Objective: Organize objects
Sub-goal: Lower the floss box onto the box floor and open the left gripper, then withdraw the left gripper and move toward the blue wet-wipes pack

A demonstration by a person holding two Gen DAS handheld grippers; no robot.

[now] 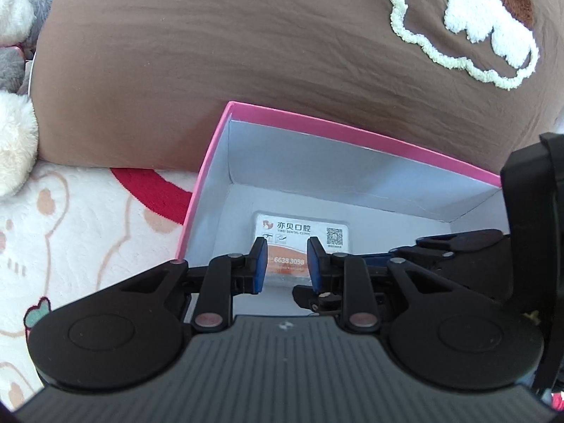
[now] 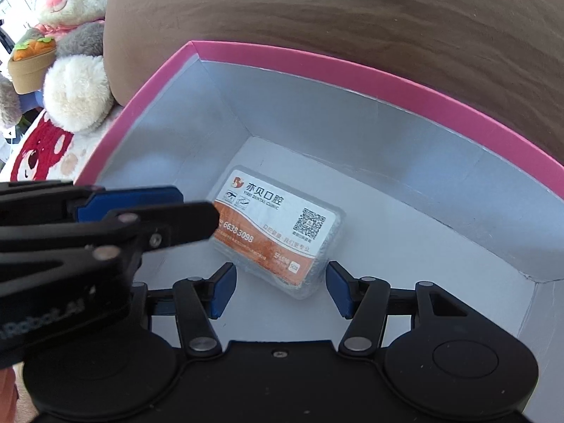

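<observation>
Far left: a grey plush rabbit (image 2: 70,10) is seen propped against a brown cushion (image 2: 352,17). Left gripper (image 1: 283,264) is seen drawn in to its narrowest, nothing between the blue pads, hung over the pink-rimmed box (image 2: 317,60). A plastic card case (image 2: 278,232) with an orange-and-white label is laid flat on the box floor. Right gripper (image 2: 280,290) is held parted just above the case's near edge, pads not touching it.
</observation>
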